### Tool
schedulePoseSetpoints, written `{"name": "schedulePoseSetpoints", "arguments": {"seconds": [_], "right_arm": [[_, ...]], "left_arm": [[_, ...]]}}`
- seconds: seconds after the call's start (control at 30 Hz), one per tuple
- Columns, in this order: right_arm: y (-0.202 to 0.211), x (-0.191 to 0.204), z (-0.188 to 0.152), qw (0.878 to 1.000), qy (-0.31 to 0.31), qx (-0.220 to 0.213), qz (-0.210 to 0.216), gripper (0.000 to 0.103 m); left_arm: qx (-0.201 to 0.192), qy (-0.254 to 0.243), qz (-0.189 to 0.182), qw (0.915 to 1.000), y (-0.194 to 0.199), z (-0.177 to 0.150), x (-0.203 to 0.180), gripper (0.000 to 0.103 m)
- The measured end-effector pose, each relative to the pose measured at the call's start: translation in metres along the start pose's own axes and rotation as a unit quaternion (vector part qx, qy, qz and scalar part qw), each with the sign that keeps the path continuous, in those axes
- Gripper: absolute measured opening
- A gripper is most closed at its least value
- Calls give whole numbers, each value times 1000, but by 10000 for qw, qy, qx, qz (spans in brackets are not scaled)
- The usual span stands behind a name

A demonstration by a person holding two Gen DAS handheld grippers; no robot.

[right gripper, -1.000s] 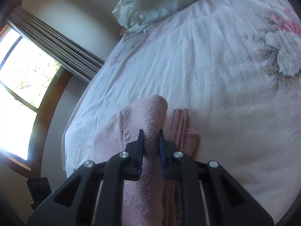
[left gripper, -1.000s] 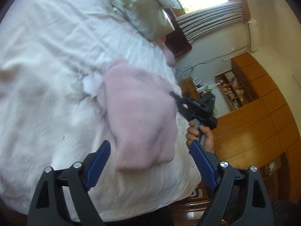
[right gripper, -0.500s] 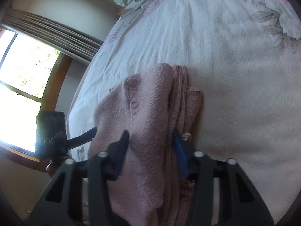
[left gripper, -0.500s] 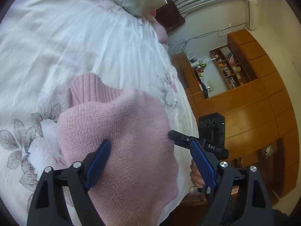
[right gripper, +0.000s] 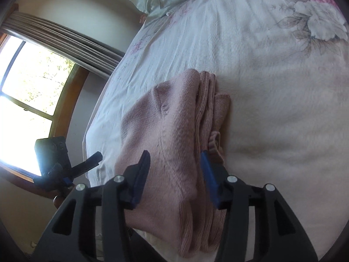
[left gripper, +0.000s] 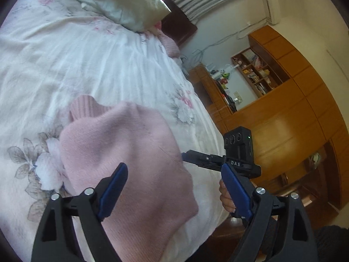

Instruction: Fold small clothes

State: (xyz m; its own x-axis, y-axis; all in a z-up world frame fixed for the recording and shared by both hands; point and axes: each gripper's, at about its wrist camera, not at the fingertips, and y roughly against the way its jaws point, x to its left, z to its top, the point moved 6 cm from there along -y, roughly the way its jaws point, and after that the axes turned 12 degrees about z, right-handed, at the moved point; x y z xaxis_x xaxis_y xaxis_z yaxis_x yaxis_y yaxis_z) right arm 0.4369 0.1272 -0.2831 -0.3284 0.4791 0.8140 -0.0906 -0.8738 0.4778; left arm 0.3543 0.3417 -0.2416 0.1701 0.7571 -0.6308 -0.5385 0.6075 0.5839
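Note:
A pink knit sweater (left gripper: 126, 152) lies folded into a thick bundle on the floral bedspread (left gripper: 98, 69). My left gripper (left gripper: 173, 170) hovers open just above its near half, holding nothing. The right gripper (left gripper: 189, 155) reaches in from the right, its tip at the sweater's edge, with a hand (left gripper: 225, 196) behind it. In the right wrist view the sweater (right gripper: 170, 131) shows stacked layers and a ribbed hem. My right gripper (right gripper: 174, 155) stands open over the top fold, with fabric between its jaws but not clamped. The left gripper (right gripper: 85, 167) is off to the left.
Pale green pillows (left gripper: 130, 4) lie at the head of the bed. A wooden wardrobe (left gripper: 294, 113) and cluttered shelves (left gripper: 253, 69) stand past the bed's right edge. A bright window (right gripper: 28, 91) with grey curtains (right gripper: 72, 41) is on the other side.
My right gripper, shut on a sweater fold a second ago, has opened and let it go. The left gripper has come closer over the sweater, still open.

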Motion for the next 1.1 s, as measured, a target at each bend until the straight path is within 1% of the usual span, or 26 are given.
{"name": "schedulePoseSetpoints", "arguments": {"seconds": [0.03,0.07,0.1,0.13,0.17,0.2,0.23,0.3,0.33,0.37,0.4,0.43,0.47,0.5,0.53,0.57,0.63,0.67,0.7,0.77,0.83,0.9,0.97,1.03,1.07,1.1], "right_arm": [[-2,-1,-5,10000,-32,50,0,51],[-6,-6,-10,9998,-36,141,-142,41],[-11,-13,-15,9993,-77,228,-297,11],[-17,-22,-19,9986,-144,320,-402,12],[-19,-29,-23,9979,-190,332,-514,12],[-17,-34,-25,9980,-302,272,-481,12],[-13,-33,-28,9985,-364,200,-350,12],[1,-17,-35,9996,-255,57,-79,22],[6,-11,-38,9996,-268,50,42,28],[12,-8,-44,9995,-302,32,122,49],[16,-6,-51,9995,-299,0,77,62],[18,-6,-60,9996,-285,2,18,62],[15,-9,-69,9994,-329,83,4,59],[9,-15,-77,9990,-395,192,-53,35],[3,-24,-86,9982,-458,315,-213,15],[-2,-35,-94,9972,-539,392,-353,9],[-4,-46,-101,9969,-639,320,-319,9],[-1,-42,-102,9975,-601,275,-262,9],[2,-36,-102,9981,-537,247,-170,13],[17,-22,-103,9990,-385,125,-175,17],[36,0,-105,9994,43,-152,-303,17],[43,24,-111,9977,530,-290,-314,18],[35,30,-121,9974,645,-151,-269,18],[12,17,-129,9982,479,104,-344,18],[1,2,-133,9979,356,253,-469,13],[-6,-12,-135,9969,309,341,-632,2]], "left_arm": [[164,-48,-4,9999,-6,-8,-2,88],[329,-21,127,9994,-15,-14,2,87],[568,91,296,9979,-30,-21,12,86],[659,183,321,9971,-40,-26,21,84],[631,184,330,9973,-44,-28,26,79],[623,205,357,9972,-44,-27,27,77],[635,276,376,9969,-42,-26,27,76],[618,249,473,9967,-30,-26,19,81],[578,183,373,9975,-23,-26,12,83],[531,99,197,9983,-14,-27,1,84],[487,45,57,9988,-7,-30,-7,85],[472,29,-7,9989,-4,-33,-12,86],[493,52,30,9988,-5,-36,-12,87],[598,135,157,9980,-13,-40,-5,87],[773,262,298,9962,-25,-46,4,84],[904,342,367,9946,-36,-53,14,82],[928,299,386,9945,-44,-60,19,80],[903,318,399,9946,-41,-61,17,81],[890,310,405,9947,-36,-62,12,81],[772,217,313,9963,-19,-66,-3,83],[552,106,68,9984,2,-78,-20,85],[427,117,-24,9990,11,-94,-24,87],[432,135,273,9986,2,-111,-14,87],[641,459,446,9959,-16,-127,9,87],[635,536,487,9954,-22,-133,17,87],[597,568,475,9955,-25,-135,23,87]]}}
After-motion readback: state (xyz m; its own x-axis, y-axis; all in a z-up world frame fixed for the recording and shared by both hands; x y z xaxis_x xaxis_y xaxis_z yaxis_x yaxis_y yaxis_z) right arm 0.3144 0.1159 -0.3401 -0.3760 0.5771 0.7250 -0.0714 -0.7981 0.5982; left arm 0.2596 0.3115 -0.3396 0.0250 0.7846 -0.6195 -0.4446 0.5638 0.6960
